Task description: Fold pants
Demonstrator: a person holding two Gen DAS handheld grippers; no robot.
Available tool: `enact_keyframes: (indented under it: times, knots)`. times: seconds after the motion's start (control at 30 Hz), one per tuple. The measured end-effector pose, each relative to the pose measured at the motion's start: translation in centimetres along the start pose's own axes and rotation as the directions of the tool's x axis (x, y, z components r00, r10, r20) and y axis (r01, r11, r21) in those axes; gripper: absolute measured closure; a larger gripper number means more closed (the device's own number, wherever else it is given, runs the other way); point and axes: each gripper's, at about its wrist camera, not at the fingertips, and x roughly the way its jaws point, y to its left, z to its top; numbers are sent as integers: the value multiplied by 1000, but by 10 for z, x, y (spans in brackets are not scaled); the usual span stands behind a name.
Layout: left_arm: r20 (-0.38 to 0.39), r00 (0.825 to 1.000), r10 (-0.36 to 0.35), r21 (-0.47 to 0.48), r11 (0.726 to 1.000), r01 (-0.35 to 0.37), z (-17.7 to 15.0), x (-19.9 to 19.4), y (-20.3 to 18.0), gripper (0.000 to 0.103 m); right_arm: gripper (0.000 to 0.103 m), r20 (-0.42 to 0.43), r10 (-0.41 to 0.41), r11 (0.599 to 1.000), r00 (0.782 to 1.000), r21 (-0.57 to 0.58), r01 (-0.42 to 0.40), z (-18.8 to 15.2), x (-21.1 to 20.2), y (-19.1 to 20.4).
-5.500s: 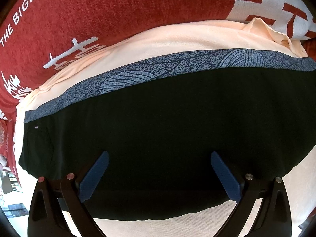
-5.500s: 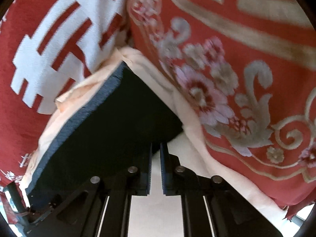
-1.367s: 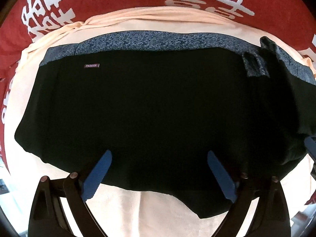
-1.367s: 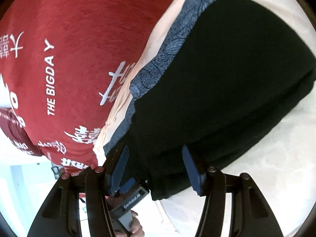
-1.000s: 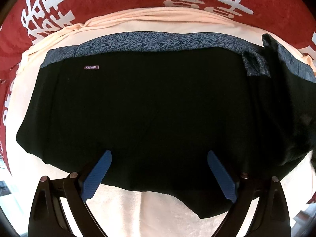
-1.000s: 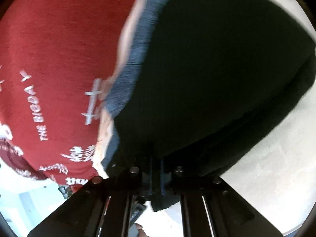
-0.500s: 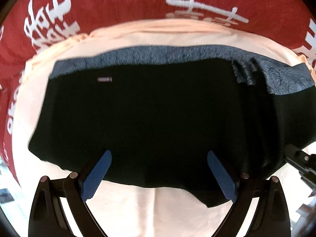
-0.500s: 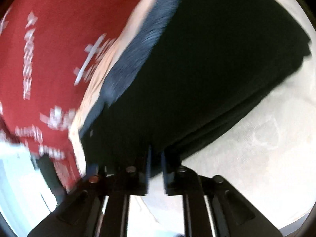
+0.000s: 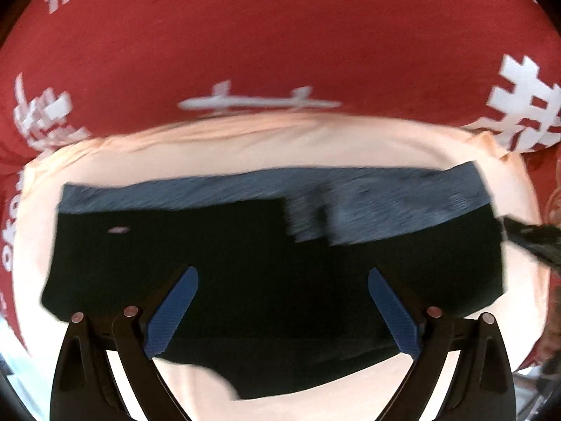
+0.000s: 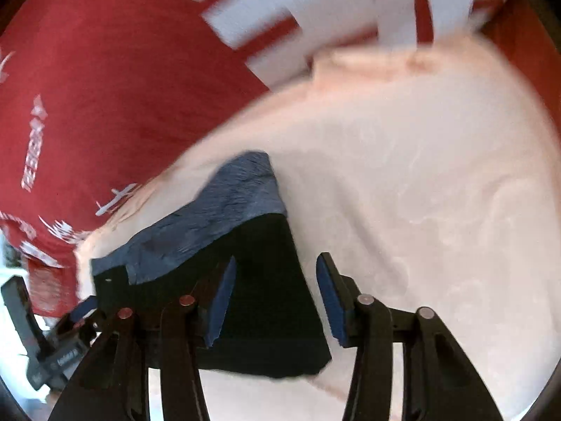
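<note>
pants [image 9: 266, 263]: black, blue-grey waistband [image 9: 385, 207], lay at centre frame on peach sheet [image 9: 280, 140], red blanket [image 9: 280, 35] beyond. right end now doubled leftward over the middle; fold judged laid. right gripper [image 10: 273, 301], pressed together half a second earlier, stood spread and released; left gripper [image 9: 284, 308] spread wide, unchanged, holding nothing.

The left wrist camera looks forward and down between its spread fingers [image 9: 171, 315], close above the black pants [image 9: 245, 256] and facing the red blanket [image 9: 280, 35] behind. The right wrist camera sits low at the pants' [image 10: 266, 280] side edge, angled across the pale sheet [image 10: 420, 175]. Both views share the pants' grey-blue waistband [image 9: 385, 196], sheet and blanket.
</note>
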Motion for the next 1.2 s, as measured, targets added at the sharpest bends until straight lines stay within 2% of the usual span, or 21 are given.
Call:
enact_keyframes:
  times: [0.03,0.1,0.17,0.23,0.3,0.33,0.4,0.43,0.5,0.6,0.7,0.83,1.07,1.17,1.2]
  knots:
    - [3,1000,-15,6,1000,15,3,2,-12,5,71,-29,31,999,999,29,-30,3,8,-7]
    - [5,999,-47,20,999,47,7,7,-32,5,73,-42,35,998,999,57,-32,4,12,-10]
    - [-1,998,-61,38,997,61,9,15,-48,5,73,-41,42,999,998,13,-42,1,4,0]
    - [-13,999,-53,51,997,54,6,24,-58,5,73,-44,31,999,999,-40,-33,-6,-1,9]
    - [-70,998,8,70,998,-3,1,48,-57,5,72,-52,-19,996,998,-86,14,-8,-2,11]
    - [-120,992,26,61,998,-19,-4,63,-52,2,72,-61,-38,995,997,-90,32,-8,1,11]
    - [-131,990,-44,-50,998,38,-9,69,-33,0,71,-55,-55,995,997,-82,50,-7,3,15]
    - [-144,988,-52,-80,996,40,-10,69,-28,0,71,-46,-65,994,997,-87,60,-9,0,18]
    - [-143,990,-16,-63,998,7,-12,64,-26,0,71,-14,-103,990,995,-102,101,-15,-8,24]
    - [-156,988,13,-48,999,-21,-14,60,-27,0,71,19,-112,987,994,-110,113,-24,-19,32]
    - [-161,986,45,-56,997,-55,-21,49,-25,0,62,24,-102,987,995,-122,104,-32,-19,50]
    - [-171,983,69,-89,992,-85,-34,32,-11,0,61,44,-130,967,991,-215,136,-42,-23,69]
    - [-188,978,94,-130,984,-120,-56,11,7,0,61,19,-120,938,993,-325,119,-46,-2,101]
    - [-195,976,102,-138,982,-130,-66,8,9,0,49,-22,-140,931,990,-344,124,-51,22,107]
    - [-199,975,103,-141,981,-132,-68,6,12,0,49,-55,-154,934,987,-334,127,-54,32,105]
